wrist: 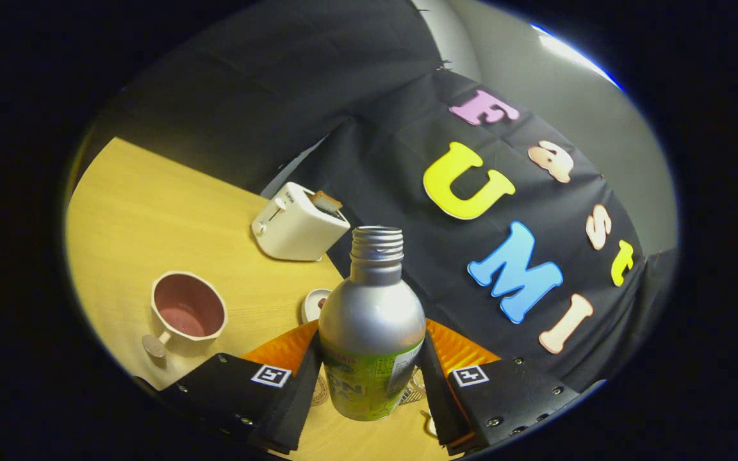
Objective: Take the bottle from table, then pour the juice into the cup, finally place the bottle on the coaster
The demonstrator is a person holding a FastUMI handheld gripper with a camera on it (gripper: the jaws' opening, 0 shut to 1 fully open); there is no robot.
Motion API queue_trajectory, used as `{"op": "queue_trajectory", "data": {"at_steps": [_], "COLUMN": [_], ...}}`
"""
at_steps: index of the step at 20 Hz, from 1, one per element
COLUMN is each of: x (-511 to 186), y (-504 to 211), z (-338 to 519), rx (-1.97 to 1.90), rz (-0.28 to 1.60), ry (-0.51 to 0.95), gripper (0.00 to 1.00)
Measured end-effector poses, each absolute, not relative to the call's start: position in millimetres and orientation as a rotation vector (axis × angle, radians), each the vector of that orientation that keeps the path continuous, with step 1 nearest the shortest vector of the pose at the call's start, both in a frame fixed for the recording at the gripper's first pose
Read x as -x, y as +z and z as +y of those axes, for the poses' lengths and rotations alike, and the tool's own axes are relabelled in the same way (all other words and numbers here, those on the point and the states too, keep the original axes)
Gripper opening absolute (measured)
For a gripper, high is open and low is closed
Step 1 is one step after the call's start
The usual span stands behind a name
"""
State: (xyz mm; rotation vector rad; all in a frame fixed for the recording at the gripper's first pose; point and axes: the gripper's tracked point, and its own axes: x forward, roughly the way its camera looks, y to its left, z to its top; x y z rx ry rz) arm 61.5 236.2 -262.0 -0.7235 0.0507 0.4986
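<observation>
Silver bottle [371,320], uncapped, sits clamped between both fingers of my tongs [369,378], lifted and tilted above the wooden counter [151,205]; the pink-lined cup [188,312] stands to its left, a white toaster [298,223] farther off

**Little legible print**

The silver aluminium bottle [371,320] wears a green label with large pale letters, partly hidden and too blurred to read. Each black gripper finger [250,384] carries a square black-and-white marker tag.

Brushed silver metal bottle [371,320] with glossy green label, gripped between matt black jaws; smooth pale wooden tabletop [151,211]; glossy pink-lined cup [188,312].
</observation>
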Motion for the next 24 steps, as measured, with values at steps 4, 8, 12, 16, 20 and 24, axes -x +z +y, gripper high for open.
{"op": "queue_trajectory", "data": {"at_steps": [4,8,12,16,20,24], "x": [-72.1,-86.0,-103.4,-108.8,-117.2,-123.6], "y": [-254.8,-259.9,-265.9,-267.6,-277.1,-292.3], "z": [214.8,195.7,188.5,187.2,196.7,199.5], "rx": [0.481,0.181,0.001,-0.104,-0.104,-0.072], "rz": [0.097,0.181,0.230,0.257,0.269,0.271], "ry": [0.455,0.428,0.417,0.438,0.447,0.424], "gripper": [0.76,0.76,0.76,0.76,0.76,0.76]}}
